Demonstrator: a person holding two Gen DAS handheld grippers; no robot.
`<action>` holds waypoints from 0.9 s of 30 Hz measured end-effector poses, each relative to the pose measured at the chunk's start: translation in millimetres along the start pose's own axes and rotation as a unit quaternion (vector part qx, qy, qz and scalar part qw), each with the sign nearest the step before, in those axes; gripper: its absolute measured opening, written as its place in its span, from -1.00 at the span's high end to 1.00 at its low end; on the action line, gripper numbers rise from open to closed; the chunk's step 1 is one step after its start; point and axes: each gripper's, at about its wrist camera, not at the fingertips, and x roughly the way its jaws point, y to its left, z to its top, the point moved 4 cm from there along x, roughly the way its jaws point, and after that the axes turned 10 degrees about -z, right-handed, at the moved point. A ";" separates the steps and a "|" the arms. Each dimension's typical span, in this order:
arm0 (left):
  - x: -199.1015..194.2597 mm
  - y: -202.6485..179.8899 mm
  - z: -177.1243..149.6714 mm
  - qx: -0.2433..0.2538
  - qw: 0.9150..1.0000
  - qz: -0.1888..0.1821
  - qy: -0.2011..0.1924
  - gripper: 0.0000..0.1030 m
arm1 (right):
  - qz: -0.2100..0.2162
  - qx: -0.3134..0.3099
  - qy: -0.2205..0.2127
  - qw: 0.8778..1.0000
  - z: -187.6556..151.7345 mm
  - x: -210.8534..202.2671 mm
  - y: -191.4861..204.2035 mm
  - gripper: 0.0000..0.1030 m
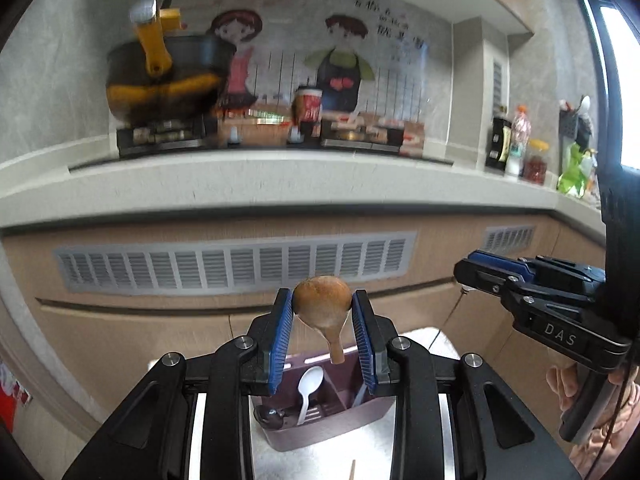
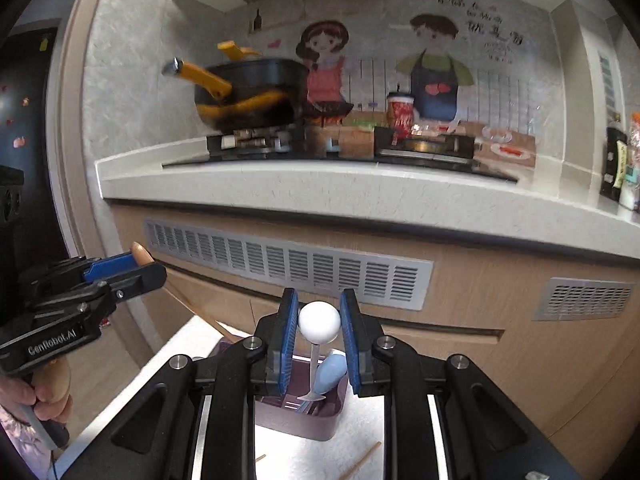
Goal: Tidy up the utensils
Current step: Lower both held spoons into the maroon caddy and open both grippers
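Observation:
My left gripper [image 1: 322, 304] is shut on the bowl of a wooden spoon [image 1: 322, 300], whose handle hangs down toward a mauve utensil holder [image 1: 320, 424] on a white table. A white plastic spoon [image 1: 310, 386] stands in the holder's left compartment. My right gripper [image 2: 319, 322] is shut on the round bowl of a white spoon [image 2: 319, 322], handle pointing down into the holder [image 2: 304, 420]. A light blue spoon [image 2: 330, 372] stands in the holder. Each gripper also shows in the other's view: the right [image 1: 464, 276], the left [image 2: 156, 270].
A kitchen counter [image 1: 280, 188] with a stove [image 1: 164, 136], black and yellow pans [image 1: 168, 76] and a red cup [image 1: 308, 106] lies ahead. Bottles [image 1: 516, 144] stand at the right. Vented cabinet fronts [image 1: 236, 266] sit below the counter. Chopsticks [image 2: 362, 462] lie on the table.

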 end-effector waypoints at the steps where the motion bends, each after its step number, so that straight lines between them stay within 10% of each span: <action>1: 9.6 3.7 -4.0 -0.003 1.000 0.000 0.008 0.39 | 0.001 -0.001 0.009 1.000 -3.1 11.2 1.7 0.62; 22: 95.1 38.5 -81.1 -0.066 0.991 -0.004 0.115 0.36 | 0.019 -0.001 0.137 0.990 -76.2 122.4 22.4 0.61; 27: 73.7 34.3 -72.0 -0.063 0.994 0.001 0.091 -0.20 | 0.011 -0.008 0.122 0.992 -74.9 108.9 22.4 0.55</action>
